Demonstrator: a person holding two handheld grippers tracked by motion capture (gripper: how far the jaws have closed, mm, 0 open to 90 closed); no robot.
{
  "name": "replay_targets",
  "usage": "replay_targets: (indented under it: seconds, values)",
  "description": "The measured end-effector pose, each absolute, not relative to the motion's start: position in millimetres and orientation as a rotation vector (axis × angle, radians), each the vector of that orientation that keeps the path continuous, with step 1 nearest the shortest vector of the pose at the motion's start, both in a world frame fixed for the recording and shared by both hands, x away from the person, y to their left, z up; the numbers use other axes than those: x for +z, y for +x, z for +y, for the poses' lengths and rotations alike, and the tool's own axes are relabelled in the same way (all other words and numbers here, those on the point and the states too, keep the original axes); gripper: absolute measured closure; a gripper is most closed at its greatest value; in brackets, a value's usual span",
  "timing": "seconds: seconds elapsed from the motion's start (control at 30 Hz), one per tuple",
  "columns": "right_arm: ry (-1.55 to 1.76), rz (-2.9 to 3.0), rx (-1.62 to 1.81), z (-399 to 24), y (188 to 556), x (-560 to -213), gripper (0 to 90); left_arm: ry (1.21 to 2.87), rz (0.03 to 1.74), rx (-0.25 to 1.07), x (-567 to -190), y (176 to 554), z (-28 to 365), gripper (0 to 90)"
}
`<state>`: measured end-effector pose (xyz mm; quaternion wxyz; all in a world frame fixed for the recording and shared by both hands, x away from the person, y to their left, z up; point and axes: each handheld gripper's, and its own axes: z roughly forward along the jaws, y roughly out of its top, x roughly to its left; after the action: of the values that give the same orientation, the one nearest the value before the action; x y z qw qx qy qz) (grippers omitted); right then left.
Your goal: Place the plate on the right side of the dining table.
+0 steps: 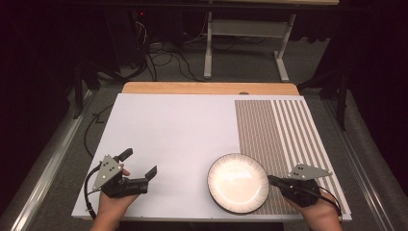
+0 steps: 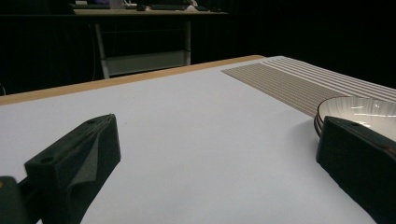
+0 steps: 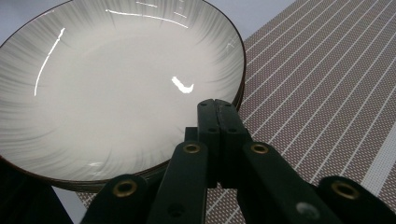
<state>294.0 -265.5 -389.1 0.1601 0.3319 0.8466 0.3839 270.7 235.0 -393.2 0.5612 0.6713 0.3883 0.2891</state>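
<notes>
- The plate [image 1: 237,183] sits at the near right of the white tabletop [image 1: 178,130], its right edge over the striped mat [image 1: 284,134]
- The right gripper [image 1: 273,180] lies just right of the plate; its jaws are pressed together with nothing between them, tips over the plate's rim [image 3: 243,70] in the right gripper view
- The left gripper [image 1: 140,162] rests at the near left, well apart from the plate, jaws spread wide and empty
- In the left gripper view the plate [image 2: 359,109] shows behind one jaw
</notes>
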Motion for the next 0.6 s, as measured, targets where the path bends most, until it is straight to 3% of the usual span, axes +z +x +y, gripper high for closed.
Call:
replay_targets:
  seconds: [0.6]
  values:
    - [0.945, 2.434, 1.106, -261.8, 294.5, -390.9, 90.0, 1.578, 0.916, 0.677, -393.3, 270.9, 234.6, 0.5]
